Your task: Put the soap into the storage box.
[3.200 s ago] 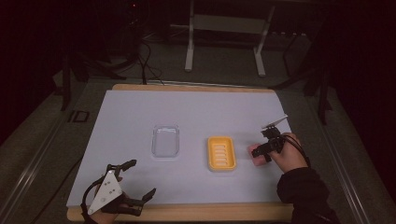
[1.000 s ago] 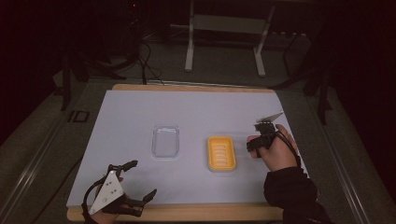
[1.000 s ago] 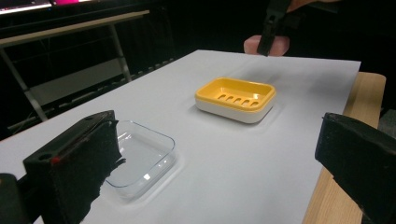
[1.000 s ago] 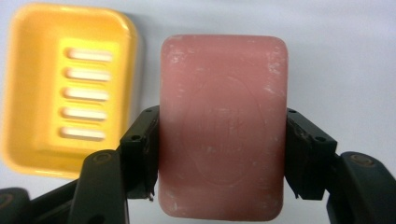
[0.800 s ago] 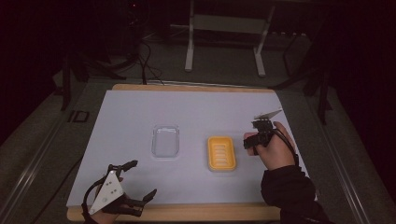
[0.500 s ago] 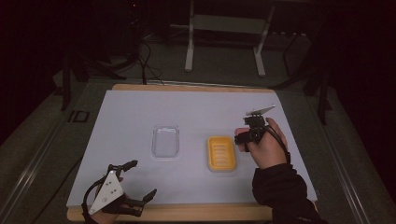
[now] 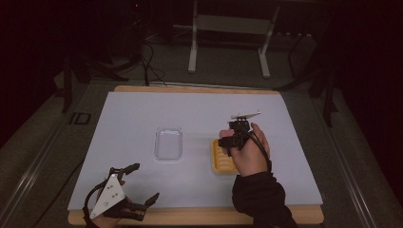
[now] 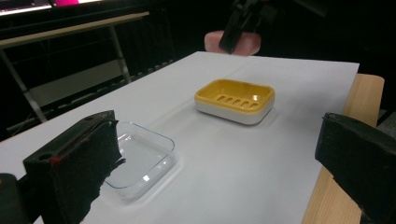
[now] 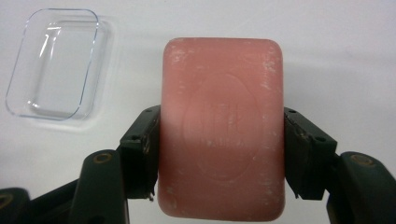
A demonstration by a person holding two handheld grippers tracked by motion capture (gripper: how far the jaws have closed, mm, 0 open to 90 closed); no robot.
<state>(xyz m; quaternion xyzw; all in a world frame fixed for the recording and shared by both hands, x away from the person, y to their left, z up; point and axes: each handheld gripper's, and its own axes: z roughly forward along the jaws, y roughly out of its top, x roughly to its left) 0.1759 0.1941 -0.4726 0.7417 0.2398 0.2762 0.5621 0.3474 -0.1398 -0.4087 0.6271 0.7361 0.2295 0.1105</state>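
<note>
A pink bar of soap [image 9: 222, 130] is clamped by its long sides in my right gripper [image 9: 222, 156], which is shut on it. In the high view the right gripper [image 7: 236, 137] hangs above the far end of a yellow slotted soap dish [image 7: 222, 161]. The left gripper view shows the dish [image 8: 236, 100] empty, with the soap [image 8: 233, 43] hovering beyond it. A clear plastic tray [image 7: 168, 143] lies left of the dish, empty. My left gripper [image 7: 142, 183] rests on the table near the front left edge, open and holding nothing.
A white mat [image 7: 142, 114] covers the wooden table [image 7: 190, 89]. Beyond the far edge stand a metal frame [image 7: 228, 28] and cables on the dark floor. The table's wooden edge [image 8: 369, 93] lies close by the left gripper.
My right gripper has carried the soap leftward, from right of the yellow dish to above its far end. The left gripper has stayed put.
</note>
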